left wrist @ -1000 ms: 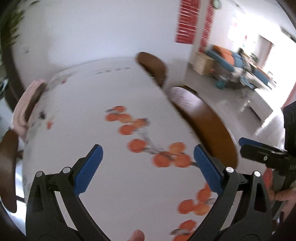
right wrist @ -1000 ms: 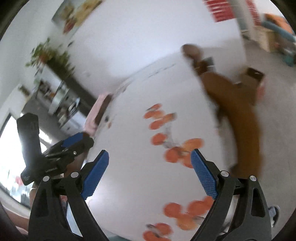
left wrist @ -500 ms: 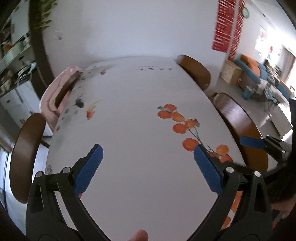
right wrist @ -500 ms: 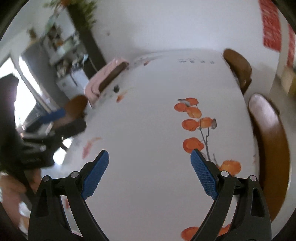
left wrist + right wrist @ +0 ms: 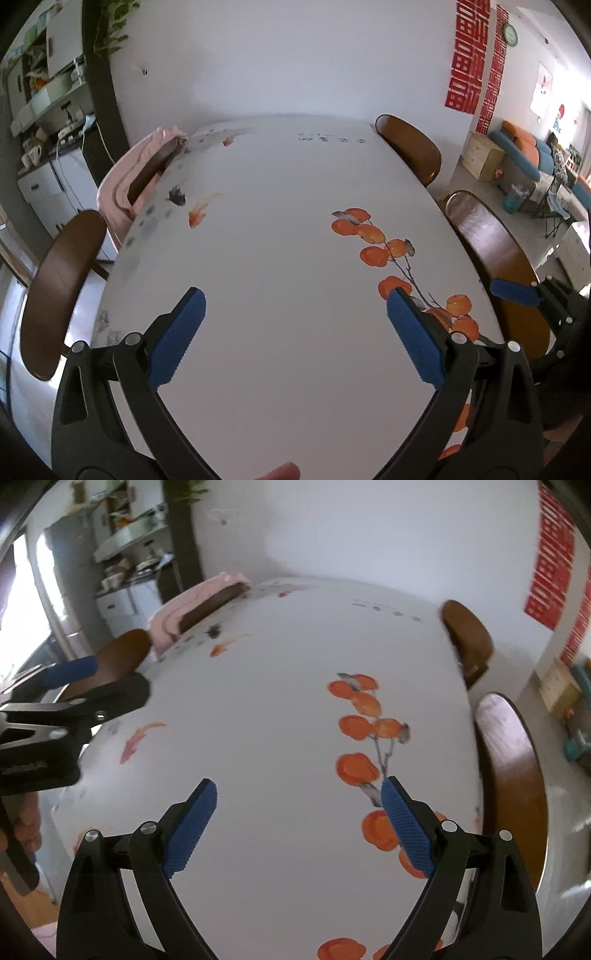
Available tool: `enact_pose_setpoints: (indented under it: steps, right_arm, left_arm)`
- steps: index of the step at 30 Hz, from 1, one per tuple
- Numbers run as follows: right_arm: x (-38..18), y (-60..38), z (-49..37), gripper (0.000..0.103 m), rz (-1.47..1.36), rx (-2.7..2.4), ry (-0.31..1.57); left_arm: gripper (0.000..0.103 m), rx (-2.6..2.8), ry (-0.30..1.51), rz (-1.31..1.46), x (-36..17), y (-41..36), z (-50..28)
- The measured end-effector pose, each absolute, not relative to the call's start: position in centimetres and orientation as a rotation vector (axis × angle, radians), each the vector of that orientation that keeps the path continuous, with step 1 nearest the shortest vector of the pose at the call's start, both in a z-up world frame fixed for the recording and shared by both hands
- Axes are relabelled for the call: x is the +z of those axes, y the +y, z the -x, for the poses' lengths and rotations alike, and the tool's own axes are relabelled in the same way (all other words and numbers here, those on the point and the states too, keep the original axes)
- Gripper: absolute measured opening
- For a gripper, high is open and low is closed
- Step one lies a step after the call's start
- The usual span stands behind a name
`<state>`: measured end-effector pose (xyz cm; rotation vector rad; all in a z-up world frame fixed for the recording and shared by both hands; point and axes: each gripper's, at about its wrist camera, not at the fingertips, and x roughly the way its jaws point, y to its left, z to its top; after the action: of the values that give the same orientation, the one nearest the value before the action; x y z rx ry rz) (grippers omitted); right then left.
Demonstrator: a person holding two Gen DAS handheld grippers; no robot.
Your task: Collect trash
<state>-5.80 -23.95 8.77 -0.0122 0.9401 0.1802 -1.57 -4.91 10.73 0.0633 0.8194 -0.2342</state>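
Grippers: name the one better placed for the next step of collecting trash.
Neither stands out: left gripper and right gripper both hang open and empty over the table, and no trash shows in either view.

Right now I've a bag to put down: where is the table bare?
The white table shows bare between the painted fish on its left and the orange-fruit branch on its right. Both open grippers, left gripper and right gripper, hover over its near end. Chairs crowd both sides.

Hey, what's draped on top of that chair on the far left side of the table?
A pink cloth hangs over the chair's backrest, covering most of it. Only a dark brown strip shows; the seat is hidden behind the table.
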Motion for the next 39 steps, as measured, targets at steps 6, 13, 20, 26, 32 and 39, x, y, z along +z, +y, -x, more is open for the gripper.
enact_pose_setpoints:
  steps: [6, 13, 20, 26, 32, 39]
  right_arm:
    - [7.3, -24.3, 6.2, 0.09, -0.012, 0.095, 0.935]
    - [5.6, -23.9, 6.1, 0.09, -0.047, 0.049, 0.944]
    - [4.7, -23.4, 5.8, 0.09, -0.094, 0.001, 0.93]
    - [3.8, -23.1, 5.4, 0.09, -0.101, -0.007, 0.948]
    - [3.3, -22.5, 4.9, 0.09, -0.089, -0.001, 0.962]
    - [3.1, -22.0, 4.5, 0.09, -0.074, 0.013, 0.971]
  left_arm:
    - [0.096, -0.234, 0.838, -0.044, 9.7, -4.6, 1.2]
    - [0.096, -0.22, 0.862, -0.07, 8.1, -4.4, 0.9]
    - [0.096, -0.221, 0.882, -0.084, 7.0, -4.1, 0.7]
    - [0.096, -0.217, 0.901, -0.082, 6.1, -3.8, 0.4]
    - [0.096, -0.197, 0.926, -0.064, 4.8, -3.2, 0.2]
    - [0.096, -0.199, 0.944, -0.037, 3.9, -2.5, -0.1]
